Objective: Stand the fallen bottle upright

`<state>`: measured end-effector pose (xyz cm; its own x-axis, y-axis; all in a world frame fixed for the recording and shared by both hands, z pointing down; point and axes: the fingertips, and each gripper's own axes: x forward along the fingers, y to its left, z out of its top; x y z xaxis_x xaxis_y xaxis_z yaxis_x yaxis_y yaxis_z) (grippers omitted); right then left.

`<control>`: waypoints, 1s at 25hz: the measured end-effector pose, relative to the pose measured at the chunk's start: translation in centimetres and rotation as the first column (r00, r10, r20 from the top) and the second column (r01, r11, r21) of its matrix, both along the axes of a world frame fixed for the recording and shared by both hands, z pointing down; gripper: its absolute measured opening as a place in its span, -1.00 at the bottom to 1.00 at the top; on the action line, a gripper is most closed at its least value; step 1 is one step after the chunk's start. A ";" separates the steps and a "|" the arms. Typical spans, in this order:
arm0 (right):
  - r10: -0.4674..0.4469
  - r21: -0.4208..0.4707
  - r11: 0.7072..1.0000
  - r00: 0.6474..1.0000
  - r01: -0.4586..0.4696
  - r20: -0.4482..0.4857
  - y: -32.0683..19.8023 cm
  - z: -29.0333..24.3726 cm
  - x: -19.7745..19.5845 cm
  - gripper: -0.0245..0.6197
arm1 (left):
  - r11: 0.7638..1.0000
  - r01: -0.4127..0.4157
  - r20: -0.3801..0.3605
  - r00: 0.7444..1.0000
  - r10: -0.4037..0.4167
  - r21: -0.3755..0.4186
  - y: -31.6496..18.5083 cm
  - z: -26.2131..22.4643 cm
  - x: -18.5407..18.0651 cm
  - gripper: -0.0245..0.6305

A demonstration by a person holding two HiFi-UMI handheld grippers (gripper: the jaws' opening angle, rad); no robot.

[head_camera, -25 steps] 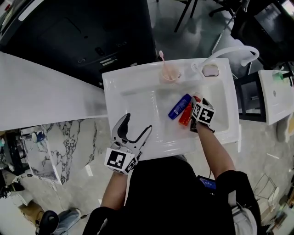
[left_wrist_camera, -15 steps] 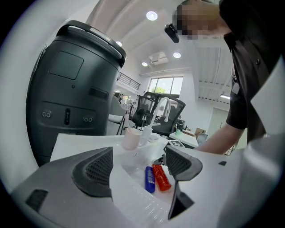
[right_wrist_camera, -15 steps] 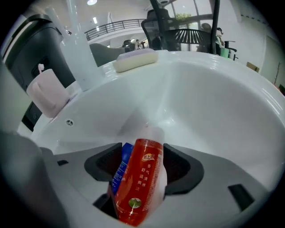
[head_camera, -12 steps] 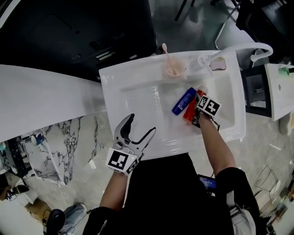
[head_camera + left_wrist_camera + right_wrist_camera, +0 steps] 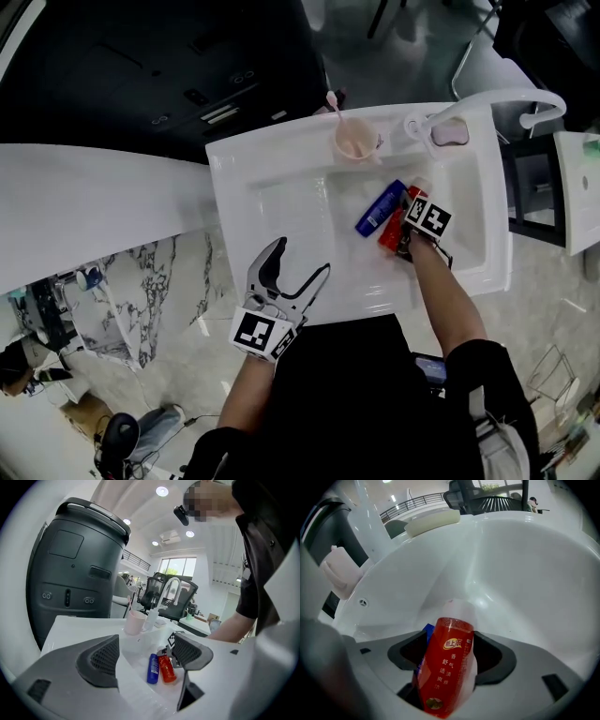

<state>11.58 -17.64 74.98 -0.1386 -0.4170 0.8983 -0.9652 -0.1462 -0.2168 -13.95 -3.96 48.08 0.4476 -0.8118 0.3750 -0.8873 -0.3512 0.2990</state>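
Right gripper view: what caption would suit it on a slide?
Right tongs, jaws just opening, straddle a red bottle lying in the white sink.

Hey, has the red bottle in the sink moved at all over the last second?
No. The red bottle still lies in the sink beside the blue bottle, in the same place below the pink cup.

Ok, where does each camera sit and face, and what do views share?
Head view: on the head, looking down at the sink; shows both forearms, left gripper, right gripper.
Left gripper view: on the left gripper, looking across the sink at the tap; shows its open jaws, the right forearm.
Right gripper view: on the right gripper, looking down into the sink; its jaws, just opening, flank the red bottle.
All three show the red bottle.
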 end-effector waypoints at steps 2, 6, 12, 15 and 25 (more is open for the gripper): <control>-0.011 -0.018 1.000 1.000 0.011 0.007 -0.2 0.3 -0.1 0.08 | 1.000 0.013 -0.004 1.000 -0.013 -0.006 -0.3 0.1 0.4 0.21; -0.020 -0.062 0.998 0.999 0.022 0.030 -0.6 1.2 -0.3 0.11 | 0.999 0.033 0.004 0.999 -0.033 -0.011 -1.0 0.3 1.2 0.21; 0.011 -0.069 0.998 0.995 -0.004 0.102 -0.8 1.7 -0.4 0.12 | 0.997 0.069 0.001 0.998 -0.069 -0.022 -1.6 0.2 2.2 0.21; 0.011 -0.077 0.997 0.993 -0.002 0.119 -0.9 1.7 -0.4 0.12 | 0.997 0.078 0.005 0.997 -0.077 -0.028 -1.6 0.4 2.7 0.21; -0.148 0.053 0.989 0.963 0.140 0.225 -0.8 -1.3 -3.9 0.01 | 0.994 0.103 -0.029 0.994 -0.105 -0.042 -1.4 0.6 3.5 0.21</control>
